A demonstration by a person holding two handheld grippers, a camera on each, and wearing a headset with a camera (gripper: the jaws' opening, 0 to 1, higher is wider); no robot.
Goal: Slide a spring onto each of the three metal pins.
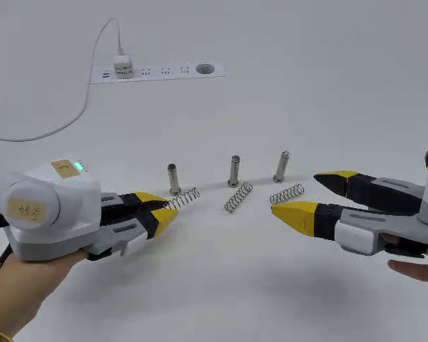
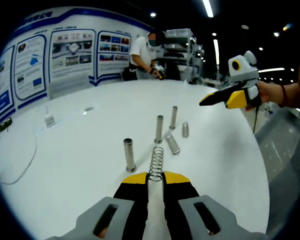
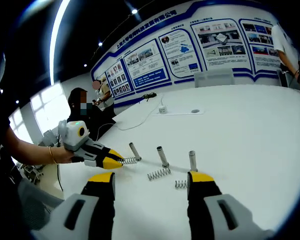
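Note:
Three metal pins stand upright in a row: left pin [image 1: 173, 179], middle pin [image 1: 234, 172], right pin [image 1: 282, 166]. A spring lies in front of each. My left gripper [image 1: 164, 210] is shut on the near end of the left spring [image 1: 185, 198], which sticks out from the yellow tips [image 2: 155, 163] beside the left pin [image 2: 129, 155]. The middle spring [image 1: 238, 197] and right spring [image 1: 287, 194] lie loose on the table. My right gripper [image 1: 303, 194] is open, its jaws on either side of the right spring [image 3: 181, 184], just short of it.
The white table [image 1: 221, 285] carries a power strip [image 1: 157, 71] with a plugged-in charger and a cable at the far left. A display wall and people stand beyond the table in the gripper views.

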